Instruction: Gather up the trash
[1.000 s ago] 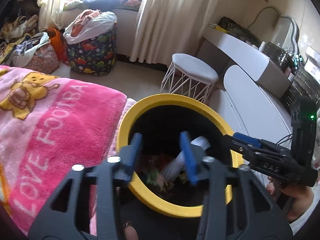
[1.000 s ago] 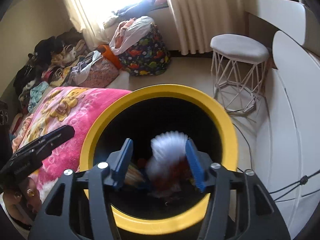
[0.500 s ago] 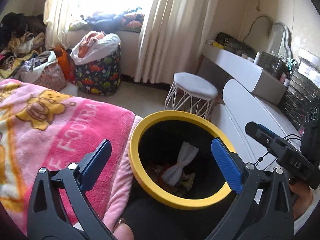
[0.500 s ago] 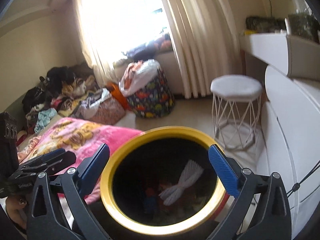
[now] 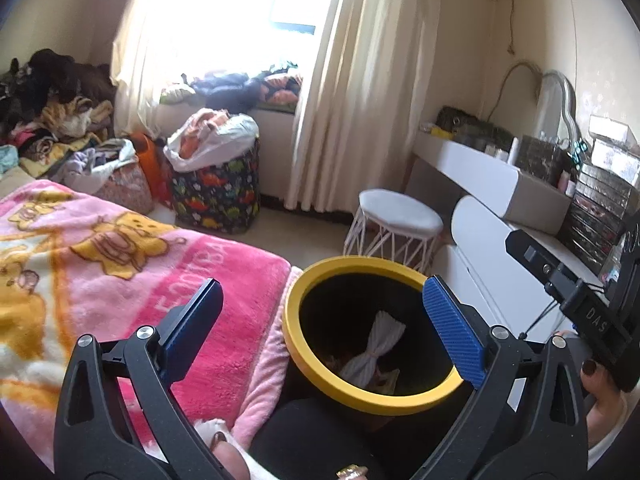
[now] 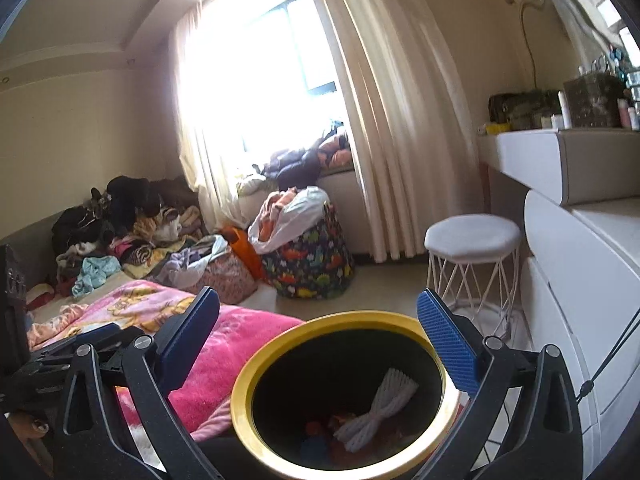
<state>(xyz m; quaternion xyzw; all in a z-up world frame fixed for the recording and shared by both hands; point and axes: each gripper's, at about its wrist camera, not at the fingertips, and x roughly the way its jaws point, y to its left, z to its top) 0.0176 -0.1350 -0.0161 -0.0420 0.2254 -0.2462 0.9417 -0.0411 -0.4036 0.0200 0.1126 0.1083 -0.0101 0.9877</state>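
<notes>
My left gripper [image 5: 320,320] and right gripper [image 6: 318,330] both hold their jaws spread wide with nothing between them. Below them a white netted wrapper [image 5: 374,350] lies inside the yellow-rimmed bin [image 5: 316,376], which stands beside the pink blanket [image 5: 120,264].

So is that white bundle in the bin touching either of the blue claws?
Apart. In both wrist views the white bundle lies deep in the bin, while both grippers stand wide open above the rim.
</notes>
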